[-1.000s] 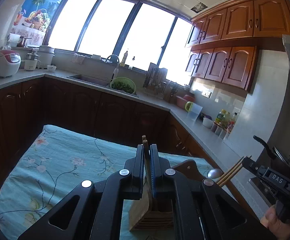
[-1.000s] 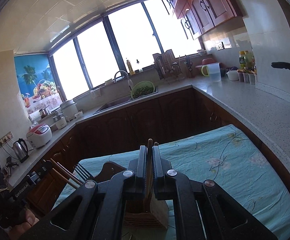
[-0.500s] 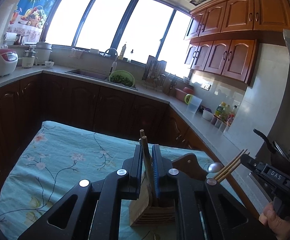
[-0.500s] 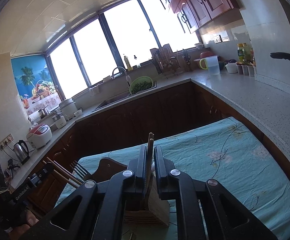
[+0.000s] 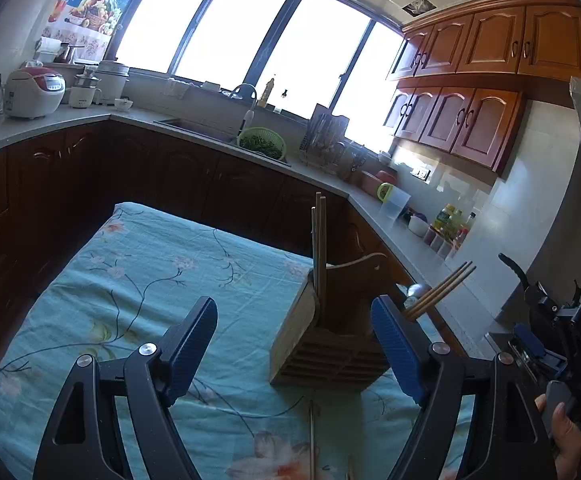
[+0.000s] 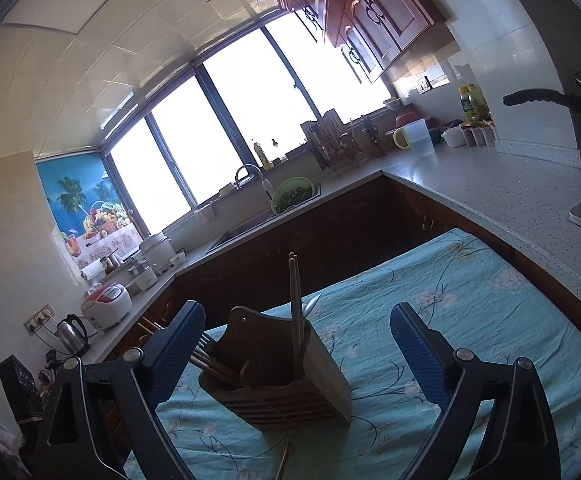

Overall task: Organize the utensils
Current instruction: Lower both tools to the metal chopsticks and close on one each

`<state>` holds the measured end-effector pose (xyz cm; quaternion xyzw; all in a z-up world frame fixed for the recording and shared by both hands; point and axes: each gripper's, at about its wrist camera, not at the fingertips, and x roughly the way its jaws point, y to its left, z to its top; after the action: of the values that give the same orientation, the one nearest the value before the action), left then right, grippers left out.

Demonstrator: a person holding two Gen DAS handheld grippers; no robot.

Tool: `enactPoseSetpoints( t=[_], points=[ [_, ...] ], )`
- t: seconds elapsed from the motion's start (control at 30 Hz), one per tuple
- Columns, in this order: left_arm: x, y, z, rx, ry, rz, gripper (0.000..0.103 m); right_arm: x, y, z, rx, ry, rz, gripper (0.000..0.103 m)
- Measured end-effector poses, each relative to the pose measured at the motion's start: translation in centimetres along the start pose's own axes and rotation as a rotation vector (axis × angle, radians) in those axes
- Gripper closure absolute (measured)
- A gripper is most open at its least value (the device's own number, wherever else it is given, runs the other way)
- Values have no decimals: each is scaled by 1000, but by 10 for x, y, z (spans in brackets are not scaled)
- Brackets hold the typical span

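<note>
Through my left wrist view I am looking at a slatted wooden utensil holder [image 5: 326, 344] standing on a table [image 5: 138, 280] draped in a soft, wrinkled teal cloth printed with flowers. My left gripper [image 5: 294, 344] has just been opening its jaws, and they are standing wide apart with ribbed blue pads; nothing is pressing against them. Two thin wooden chopsticks [image 5: 319, 248] are standing upright in the holder's near-left compartment, and another pair [image 5: 440, 290] is leaning out on its right side beside a rounded metal spoon bowl [image 5: 416, 290]. A slim stick [image 5: 311, 436] is lying on the cloth just in front of the holder. Through my right wrist view, my right gripper [image 6: 296, 348] has likewise been opening and is gaping wide around empty air, the holder [image 6: 286, 384] sitting ahead between its fingers, untouched. Two upright chopsticks [image 6: 295, 300] are rising from it, and a fork [image 6: 198, 344] is poking out on its left.
</note>
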<state>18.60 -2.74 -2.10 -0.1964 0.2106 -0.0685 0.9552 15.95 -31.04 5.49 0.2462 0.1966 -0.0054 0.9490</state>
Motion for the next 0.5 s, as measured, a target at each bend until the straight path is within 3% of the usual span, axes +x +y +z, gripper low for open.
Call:
enactPoseSetpoints(
  t=[0.5],
  points=[
    [-61, -3, -40, 40, 110, 65, 21, -66, -14, -69, -17, 84, -91, 7]
  ],
)
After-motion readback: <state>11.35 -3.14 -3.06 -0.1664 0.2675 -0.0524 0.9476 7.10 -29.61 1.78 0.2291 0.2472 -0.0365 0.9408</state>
